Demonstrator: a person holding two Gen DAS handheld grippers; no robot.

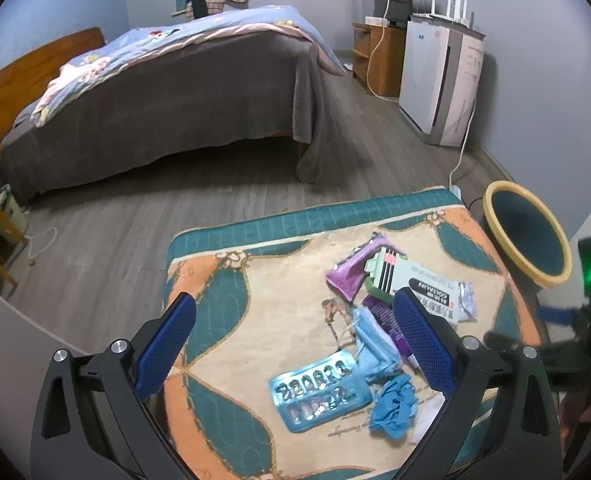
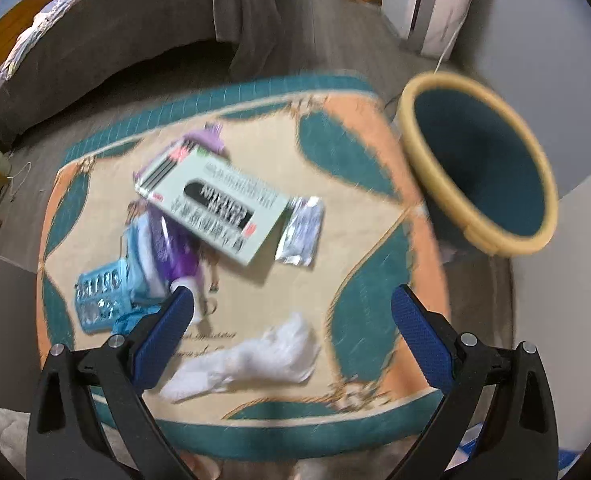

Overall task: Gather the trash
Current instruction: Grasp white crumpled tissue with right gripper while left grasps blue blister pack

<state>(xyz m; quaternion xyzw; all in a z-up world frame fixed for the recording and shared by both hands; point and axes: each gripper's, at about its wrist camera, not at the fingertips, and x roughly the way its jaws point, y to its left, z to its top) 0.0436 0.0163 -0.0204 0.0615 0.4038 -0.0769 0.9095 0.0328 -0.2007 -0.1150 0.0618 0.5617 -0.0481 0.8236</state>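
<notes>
Pale green box (image 2: 215, 204) – upside-down print on black band, too blurred to read

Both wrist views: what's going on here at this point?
A person holds two grippers over a patterned cloth strewn with trash; nothing is picked up yet. The left gripper is open above a blister pack, a blue face mask and a crumpled blue glove. The right gripper is open over a crumpled white tissue, with a medicine box and a foil sachet beyond. The yellow-rimmed bin beside the cloth looks empty.
</notes>
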